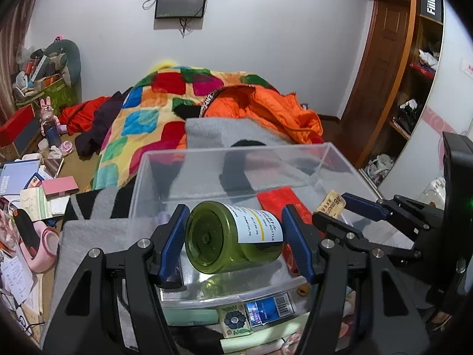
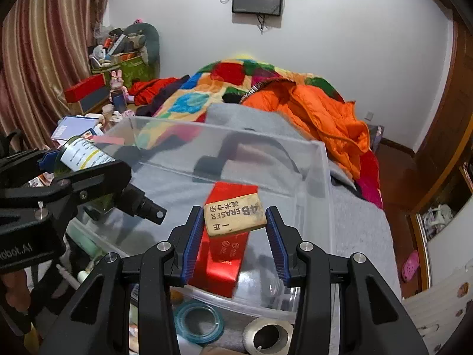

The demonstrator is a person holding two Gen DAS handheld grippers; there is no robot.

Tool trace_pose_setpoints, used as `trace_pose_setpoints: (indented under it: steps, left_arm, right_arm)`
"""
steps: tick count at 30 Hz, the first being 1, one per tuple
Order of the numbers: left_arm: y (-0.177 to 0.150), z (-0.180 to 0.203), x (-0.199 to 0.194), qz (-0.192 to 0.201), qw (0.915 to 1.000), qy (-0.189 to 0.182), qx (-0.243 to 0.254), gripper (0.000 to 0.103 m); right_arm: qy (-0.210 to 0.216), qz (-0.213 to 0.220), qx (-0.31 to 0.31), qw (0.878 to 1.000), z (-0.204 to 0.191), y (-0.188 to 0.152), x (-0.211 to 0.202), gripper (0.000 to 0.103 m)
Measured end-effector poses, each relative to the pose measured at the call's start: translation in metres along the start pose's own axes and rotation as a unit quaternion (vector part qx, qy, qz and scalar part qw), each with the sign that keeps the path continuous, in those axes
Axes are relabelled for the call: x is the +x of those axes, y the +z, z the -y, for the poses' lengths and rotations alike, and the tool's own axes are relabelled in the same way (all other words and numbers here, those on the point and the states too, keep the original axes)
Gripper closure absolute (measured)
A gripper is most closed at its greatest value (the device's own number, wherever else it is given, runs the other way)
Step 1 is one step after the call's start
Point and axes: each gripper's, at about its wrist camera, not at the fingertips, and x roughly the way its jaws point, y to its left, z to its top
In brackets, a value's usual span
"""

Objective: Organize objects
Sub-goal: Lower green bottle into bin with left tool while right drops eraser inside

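The left tool (image 1: 235,236) gripped a green bottle (image 1: 233,236) between its blue pads, holding it above the near part of a clear plastic bin (image 1: 236,153). The bottle lay on its side, its long axis running away from the camera and slightly toward two o'clock; its round base faced the camera, and its white label (image 1: 260,223) sat on the upper far side.

The right tool (image 2: 235,230) was closed on a tan eraser (image 2: 235,215), printed "4B ERASER" with the text upside down to the camera. The eraser lay flat, its long axis crosswise from nine to three o'clock, tilted a little up at the three o'clock end. It hung over the same bin, directly above a red box (image 2: 224,251) lying on the bin's floor, whose long axis ran from six toward twelve o'clock.

The bin rested on a grey cloth (image 2: 360,227) on the bed, with an orange jacket (image 2: 325,115) and a chequered blanket (image 1: 142,118) beyond at twelve o'clock.
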Motion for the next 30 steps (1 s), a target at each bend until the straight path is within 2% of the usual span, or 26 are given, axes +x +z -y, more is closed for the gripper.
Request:
trace_pose_setpoints:
  steps: [12, 16, 27, 30]
  left_arm:
    - [-0.007, -0.005, 0.012, -0.031, 0.9992, -0.022, -0.013, 0.039]
    - [-0.009, -0.003, 0.005, -0.023, 0.9997, -0.008, -0.004, 0.039]
    - [-0.017, -0.017, -0.034, 0.008, 1.0000, 0.003, -0.003, 0.028]
    - [-0.020, -0.022, -0.039, 0.007, 0.9999, 0.011, -0.001, 0.027]
  right_arm:
    - [-0.004, -0.006, 0.002, 1.000, -0.002, 0.001, 0.000, 0.063]
    - [-0.011, 0.004, -0.005, 1.000, -0.005, 0.000, -0.006, 0.050]
    - [-0.009, 0.045, -0.013, 0.999, -0.008, -0.008, -0.048, 0.035]
    - [-0.001, 0.053, -0.006, 0.999, -0.006, -0.012, -0.059, 0.029]
